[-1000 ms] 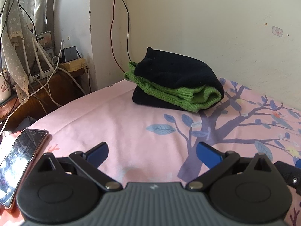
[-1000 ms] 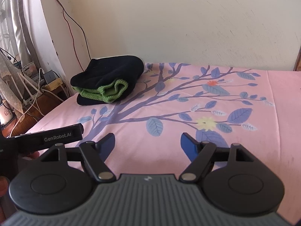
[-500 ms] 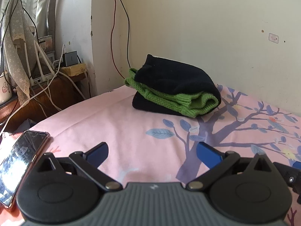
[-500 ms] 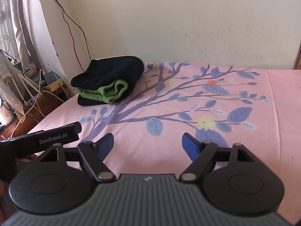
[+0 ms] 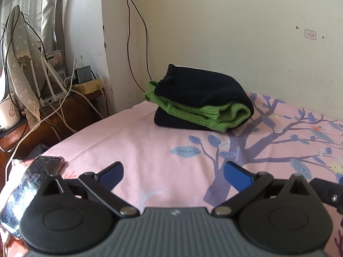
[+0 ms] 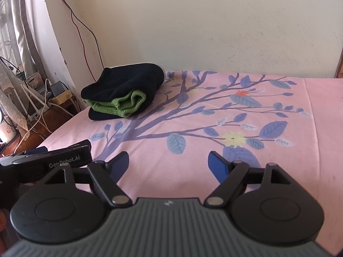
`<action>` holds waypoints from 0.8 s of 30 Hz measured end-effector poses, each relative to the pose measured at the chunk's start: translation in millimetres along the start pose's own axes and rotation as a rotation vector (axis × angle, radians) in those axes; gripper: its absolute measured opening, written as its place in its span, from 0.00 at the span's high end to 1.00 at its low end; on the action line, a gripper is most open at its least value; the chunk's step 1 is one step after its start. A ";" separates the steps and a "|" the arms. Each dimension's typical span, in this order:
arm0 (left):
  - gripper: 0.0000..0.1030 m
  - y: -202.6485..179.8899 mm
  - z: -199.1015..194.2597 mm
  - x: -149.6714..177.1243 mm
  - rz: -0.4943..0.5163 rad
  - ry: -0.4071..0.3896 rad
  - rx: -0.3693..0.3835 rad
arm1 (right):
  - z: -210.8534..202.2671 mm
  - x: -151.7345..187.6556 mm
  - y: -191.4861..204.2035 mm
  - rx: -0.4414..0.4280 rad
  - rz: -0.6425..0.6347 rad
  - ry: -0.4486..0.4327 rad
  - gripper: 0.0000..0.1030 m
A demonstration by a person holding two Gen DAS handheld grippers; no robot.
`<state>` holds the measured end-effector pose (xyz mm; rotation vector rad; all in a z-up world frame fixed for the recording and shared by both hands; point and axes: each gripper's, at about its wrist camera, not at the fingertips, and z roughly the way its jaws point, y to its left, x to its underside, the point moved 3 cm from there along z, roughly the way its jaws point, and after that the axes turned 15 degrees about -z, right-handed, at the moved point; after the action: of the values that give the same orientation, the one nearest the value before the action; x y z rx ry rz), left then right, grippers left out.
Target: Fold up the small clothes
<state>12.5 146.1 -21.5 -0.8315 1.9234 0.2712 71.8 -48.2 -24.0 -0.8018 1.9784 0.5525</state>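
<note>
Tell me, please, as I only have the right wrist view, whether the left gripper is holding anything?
Observer: No. The left gripper is open, and only the pink bedsheet shows between its fingers.
Operator: Thank you. Is anything lying close to it that I cannot see?
Observer: Yes. A phone lies flat at the bed's edge, just to the left of that gripper, screen up.
</note>
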 end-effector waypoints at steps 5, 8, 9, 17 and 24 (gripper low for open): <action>0.00 3.1 1.4 0.1 -0.022 0.029 0.034 | 0.1 -0.4 -0.5 -0.001 -0.001 0.001 0.19; 0.00 4.5 2.9 0.2 -0.032 0.049 0.045 | -0.3 -0.3 0.5 0.001 -0.009 -0.001 0.19; 0.00 5.0 3.4 0.2 -0.035 0.054 0.048 | -0.4 -0.3 0.6 0.001 -0.011 0.000 0.19; 0.00 2.5 2.7 2.1 -0.020 0.060 0.056 | -0.2 -0.5 1.4 0.001 -0.013 0.001 0.19; 0.00 2.9 3.2 1.5 -0.021 0.059 0.053 | -0.3 -0.8 1.5 0.000 -0.017 0.002 0.19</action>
<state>12.4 149.3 -24.8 -0.8323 1.9674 0.1842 70.8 -47.1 -23.0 -0.8189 1.9720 0.5421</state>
